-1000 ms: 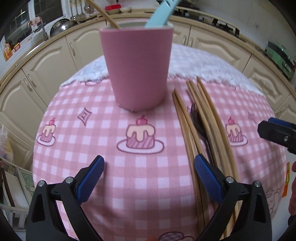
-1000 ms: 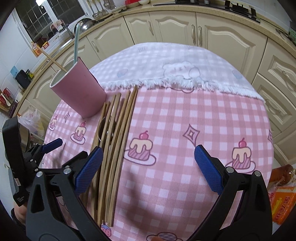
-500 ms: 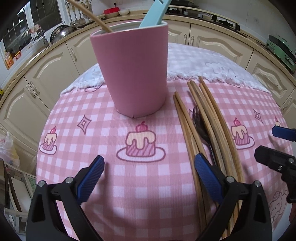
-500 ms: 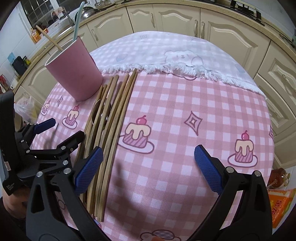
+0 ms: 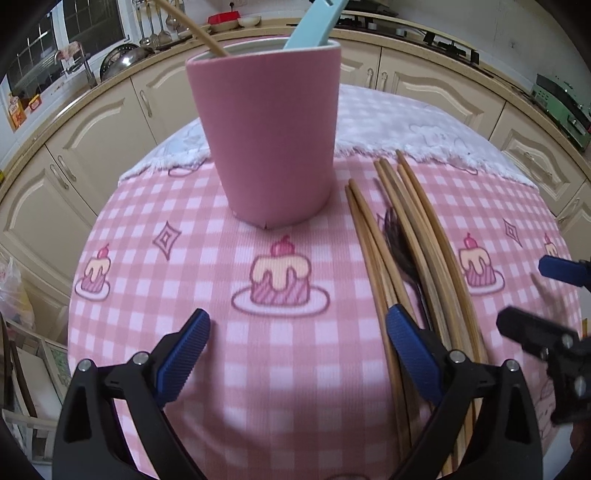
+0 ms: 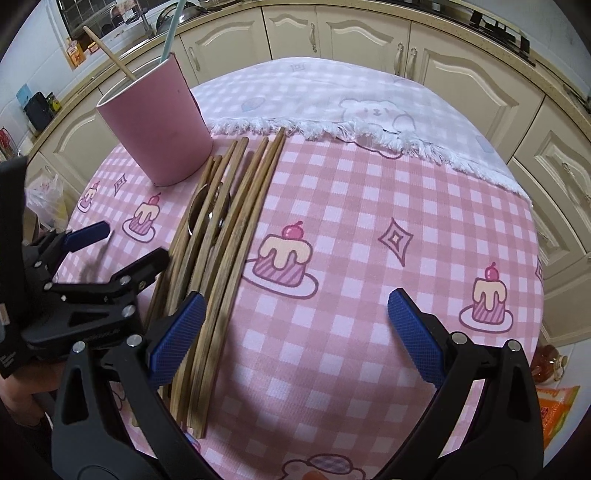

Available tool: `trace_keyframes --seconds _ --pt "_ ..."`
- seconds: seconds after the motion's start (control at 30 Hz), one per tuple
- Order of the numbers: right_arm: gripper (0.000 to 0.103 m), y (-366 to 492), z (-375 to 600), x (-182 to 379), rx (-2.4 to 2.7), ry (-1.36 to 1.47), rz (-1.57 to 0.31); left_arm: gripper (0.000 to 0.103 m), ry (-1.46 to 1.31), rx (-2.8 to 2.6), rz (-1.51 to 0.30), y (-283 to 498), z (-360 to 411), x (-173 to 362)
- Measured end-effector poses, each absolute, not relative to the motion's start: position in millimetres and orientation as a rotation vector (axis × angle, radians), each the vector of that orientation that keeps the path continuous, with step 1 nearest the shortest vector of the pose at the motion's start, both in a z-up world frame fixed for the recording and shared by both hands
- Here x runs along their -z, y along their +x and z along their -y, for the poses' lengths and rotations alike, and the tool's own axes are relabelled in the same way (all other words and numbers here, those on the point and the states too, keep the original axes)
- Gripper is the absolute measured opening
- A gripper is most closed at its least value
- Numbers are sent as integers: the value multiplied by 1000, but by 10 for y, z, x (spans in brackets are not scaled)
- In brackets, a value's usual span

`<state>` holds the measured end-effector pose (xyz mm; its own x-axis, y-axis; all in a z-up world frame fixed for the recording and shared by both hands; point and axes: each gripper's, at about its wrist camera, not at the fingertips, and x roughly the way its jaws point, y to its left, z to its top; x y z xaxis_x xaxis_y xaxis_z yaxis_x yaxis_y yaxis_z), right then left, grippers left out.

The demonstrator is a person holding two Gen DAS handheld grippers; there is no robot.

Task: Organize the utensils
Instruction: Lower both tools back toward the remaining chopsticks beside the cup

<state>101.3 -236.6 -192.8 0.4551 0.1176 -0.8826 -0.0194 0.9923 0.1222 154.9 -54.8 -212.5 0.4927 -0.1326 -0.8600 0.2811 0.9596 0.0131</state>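
So, going left to right: the left claw (image 5: 297, 350) is seen spread wide open over the pink checked cloth (image 5: 221, 266) that covers the surface, and nothing is held in it. In the left wrist view the pink cup (image 5: 269, 136) is found at about 12 o'clock from that claw, standing upright, with a light blue handle (image 5: 314, 26) and one wooden stick (image 5: 188, 27) poking out of its top. Just beside the cup, toward 3 o'clock, a bundle of wooden chopsticks (image 5: 417, 236) is laid flat on the cloth, with a dark spoon (image 5: 400, 251) tucked in among them. The right-hand pad of the left claw is positioned right over the near ends of the chopsticks; whether it's touching can't be told.

In the right wrist view the right claw (image 6: 295, 325) is also held wide open and empty, with the chopsticks (image 6: 236, 236) running past its left pad toward 11 o'clock, where the cup (image 6: 155, 125) is seen. A white fringed cloth (image 6: 369, 107) is spread at 12 o'clock.
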Motion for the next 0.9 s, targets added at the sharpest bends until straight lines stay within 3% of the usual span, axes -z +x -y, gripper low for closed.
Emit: trace_keyframes --seconds 0.23,0.43,0.9 --pt "97 1020 2338 1933 -79 85 -1096 95 192 218 -995 1599 686 2191" --pt "97 1027 2306 1992 -79 64 -1114 83 160 249 -1024 1538 521 2133" --pt "92 1088 2326 2010 -51 61 -1123 82 170 265 -1030 1498 445 2108"
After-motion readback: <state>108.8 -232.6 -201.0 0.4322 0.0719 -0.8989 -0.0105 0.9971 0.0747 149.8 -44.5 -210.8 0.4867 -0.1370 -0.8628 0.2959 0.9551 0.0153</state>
